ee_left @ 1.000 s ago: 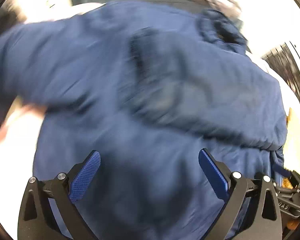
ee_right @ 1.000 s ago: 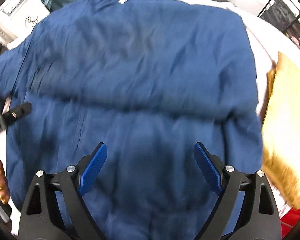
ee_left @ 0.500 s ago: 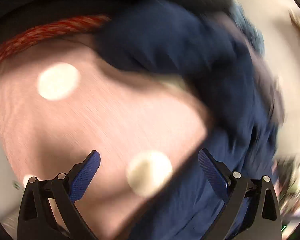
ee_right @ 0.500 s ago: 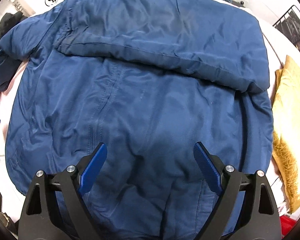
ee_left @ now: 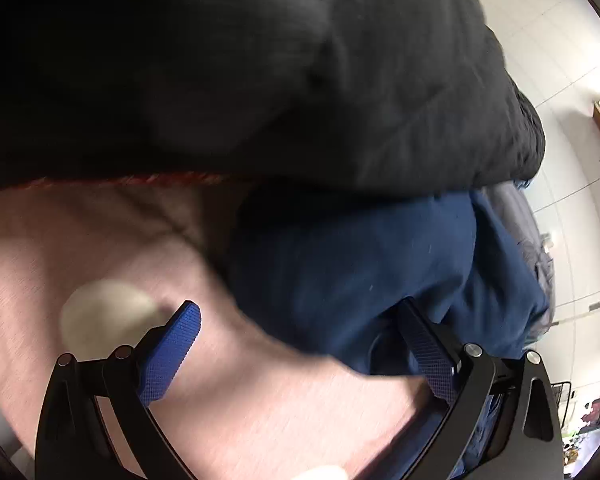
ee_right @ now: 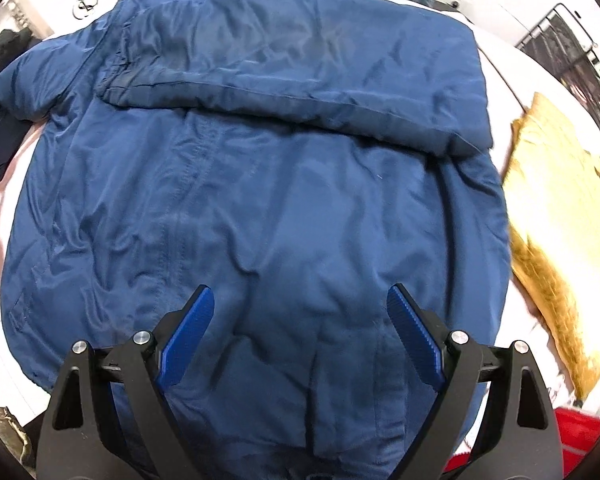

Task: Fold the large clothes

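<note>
A large navy blue jacket [ee_right: 268, 184] lies spread flat, collar at the far end, with its right sleeve folded across the chest to the left. My right gripper [ee_right: 300, 312] is open and empty, hovering over the jacket's lower part. My left gripper [ee_left: 300, 332] is open and empty, low over a pink spotted sheet [ee_left: 100, 248], at the jacket's left sleeve [ee_left: 360, 272]. The sleeve's edge lies between the jaws near the right finger. I cannot tell whether it touches.
A black garment [ee_left: 260, 72] is piled just beyond the left sleeve; it also shows in the right wrist view [ee_right: 0, 56]. A mustard-yellow cushion [ee_right: 556, 232] lies right of the jacket. A red item [ee_right: 576, 436] sits at the near right. A wire rack [ee_right: 572, 48] stands far right.
My left gripper swung off the jacket's body to its left sleeve and dropped low over the pink sheet. My right gripper has hardly moved. The jacket lies as before.
</note>
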`<state>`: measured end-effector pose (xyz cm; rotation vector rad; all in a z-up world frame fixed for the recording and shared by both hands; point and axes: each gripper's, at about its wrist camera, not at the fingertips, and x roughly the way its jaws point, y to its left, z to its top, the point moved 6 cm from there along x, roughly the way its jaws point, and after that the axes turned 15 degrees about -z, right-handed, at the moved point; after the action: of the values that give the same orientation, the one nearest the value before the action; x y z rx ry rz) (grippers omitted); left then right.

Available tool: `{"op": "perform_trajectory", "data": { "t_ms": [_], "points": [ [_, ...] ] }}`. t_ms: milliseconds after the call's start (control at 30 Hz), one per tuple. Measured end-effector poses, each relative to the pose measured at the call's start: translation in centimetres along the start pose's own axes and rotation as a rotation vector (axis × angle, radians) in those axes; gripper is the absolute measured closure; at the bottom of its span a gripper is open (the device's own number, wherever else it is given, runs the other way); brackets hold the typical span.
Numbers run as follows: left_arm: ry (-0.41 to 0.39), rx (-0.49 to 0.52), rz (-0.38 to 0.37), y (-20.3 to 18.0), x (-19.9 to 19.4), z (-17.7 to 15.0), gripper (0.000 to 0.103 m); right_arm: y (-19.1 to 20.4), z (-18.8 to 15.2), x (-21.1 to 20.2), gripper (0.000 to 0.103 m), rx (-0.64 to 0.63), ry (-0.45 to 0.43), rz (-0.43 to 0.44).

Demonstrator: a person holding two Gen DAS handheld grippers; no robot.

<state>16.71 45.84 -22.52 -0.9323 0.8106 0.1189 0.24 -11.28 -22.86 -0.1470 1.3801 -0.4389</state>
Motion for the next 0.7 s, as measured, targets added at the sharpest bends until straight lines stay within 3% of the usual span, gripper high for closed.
{"op": "perform_trajectory", "data": {
  "t_ms": [67, 133, 167, 200, 233, 400, 467, 533, 633, 700],
  "points": [
    [-0.005, -0.002, -0.009, 0.0, 0.8, 0.6, 0.01, -0.7, -0.8, 0.2, 0.016, 0.014, 0.014, -0.015],
    [0.017, 0.0, -0.025, -0.5, 1.5, 0.7, 0.043, -1.3, -1.1, 0.4, 0.016, 0.024, 0.022, -0.024],
    [0.035, 0.009, -0.022, -0.9, 1.7, 0.4, 0.052, -1.4, -1.3, 0.3, 0.016, 0.029, 0.024, -0.029],
    [0.051, 0.031, -0.031, -1.7, 1.7, 0.2, 0.077, -1.5, -1.3, 0.2, 0.016, 0.031, 0.025, -0.033],
    [0.06, 0.053, -0.042, -2.6, 1.6, -0.1, 0.091, -1.5, -1.4, 0.0, 0.016, 0.033, 0.022, -0.035],
    [0.051, 0.292, -0.082, -10.7, -1.9, -1.0, 0.093, -1.2, -0.7, -1.0, 0.016, 0.019, 0.0, -0.039],
    [-0.022, 0.465, -0.056, -15.1, -5.9, -0.3, 0.094, -1.0, -0.1, -1.4, 0.016, 0.012, -0.013, -0.03],
    [-0.109, 0.536, -0.048, -19.7, -8.7, 2.3, 0.094, -0.6, 0.3, -1.9, 0.016, 0.001, -0.022, -0.017],
    [-0.249, 0.588, -0.094, -24.3, -15.4, 5.5, 0.094, -0.1, 1.0, -2.3, 0.016, -0.013, -0.037, 0.002],
    [-0.296, 0.67, -0.094, -27.4, -17.7, 6.3, 0.094, 0.3, 1.5, -2.5, 0.016, -0.02, -0.044, 0.016]
  ]
}}
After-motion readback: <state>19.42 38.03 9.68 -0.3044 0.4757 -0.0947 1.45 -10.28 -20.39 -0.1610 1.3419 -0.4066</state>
